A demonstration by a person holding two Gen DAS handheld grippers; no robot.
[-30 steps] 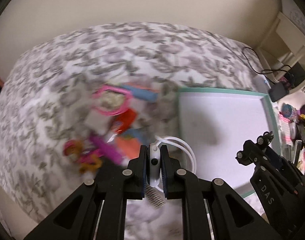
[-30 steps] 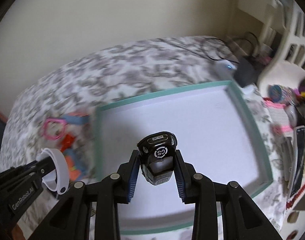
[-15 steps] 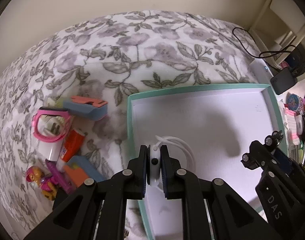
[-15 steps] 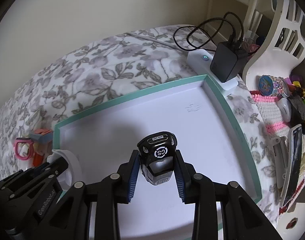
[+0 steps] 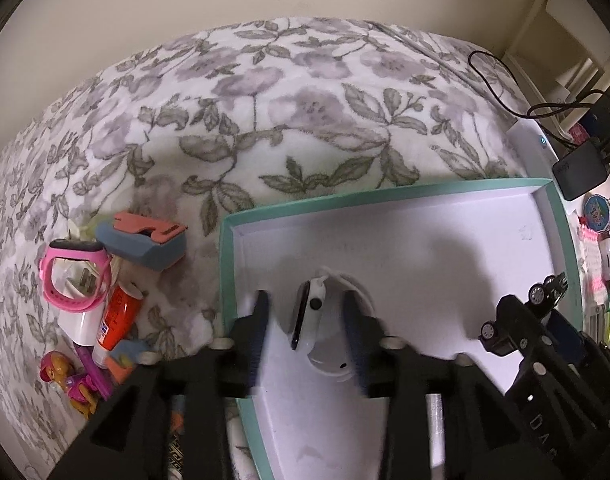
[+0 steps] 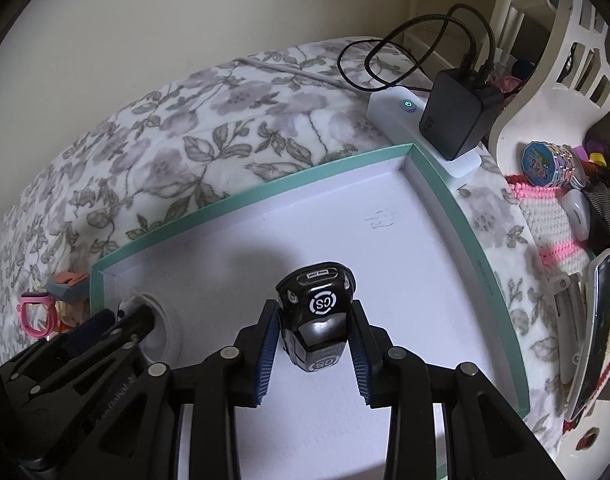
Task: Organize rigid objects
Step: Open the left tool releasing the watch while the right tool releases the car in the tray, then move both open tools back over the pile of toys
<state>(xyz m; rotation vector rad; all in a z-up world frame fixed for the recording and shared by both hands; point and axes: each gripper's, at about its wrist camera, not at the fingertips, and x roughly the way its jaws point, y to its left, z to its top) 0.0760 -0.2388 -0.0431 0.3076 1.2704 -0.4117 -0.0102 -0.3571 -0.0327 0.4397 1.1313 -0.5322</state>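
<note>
The left gripper [image 5: 305,320] is opening around the white watch [image 5: 315,320] over the teal-rimmed tray [image 5: 225,280]; it may roll. The right gripper [image 6: 315,328] clamps a black toy car [image 6: 315,316], which may tip if dropped.

Both cameras sit just behind their own tool, looking steeply down and close over the white tray [image 5: 425,232] on the flowered bed [image 5: 265,100]. The left view takes the tray's left end, the right view [image 6: 385,208] its right (each catches the other tool at its edge).
</note>
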